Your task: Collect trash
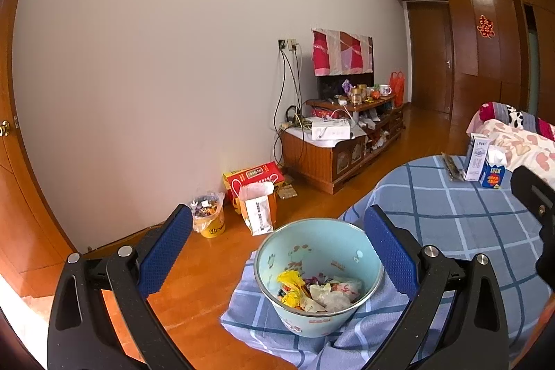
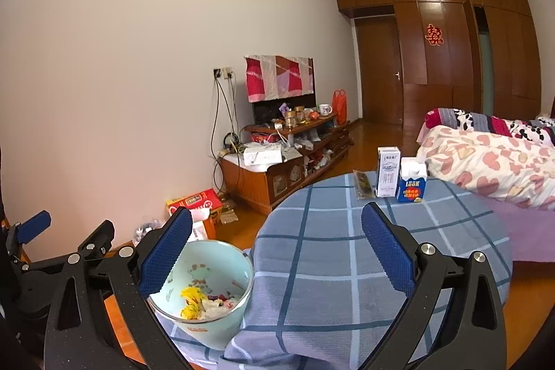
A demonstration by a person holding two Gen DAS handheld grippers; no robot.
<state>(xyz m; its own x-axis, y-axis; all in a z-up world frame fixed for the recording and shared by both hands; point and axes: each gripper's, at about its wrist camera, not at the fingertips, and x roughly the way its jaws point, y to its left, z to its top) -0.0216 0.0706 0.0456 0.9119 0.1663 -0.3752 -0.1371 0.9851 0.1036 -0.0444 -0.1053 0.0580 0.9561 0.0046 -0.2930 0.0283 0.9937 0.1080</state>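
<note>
Pale blue trash bucket (image 1: 319, 269), wrappers inside, sits at the plaid tablecloth's (image 2: 347, 259) near edge. Far across it: white carton (image 2: 387, 171), blue "LOOK" carton (image 2: 411, 181). Left gripper (image 1: 277, 252) and right gripper (image 2: 275, 252): jaws wide, empty.

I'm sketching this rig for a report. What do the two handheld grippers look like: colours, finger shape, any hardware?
Both match. The left gripper and right gripper each have black, slightly speckled plastic linkage arms with elongated slots, joined by round silver pivot bolts. Each carries two flat fingers faced with blue, finely dimpled rubber pads with rounded tips. No cables, markings or sleeves show.
</note>
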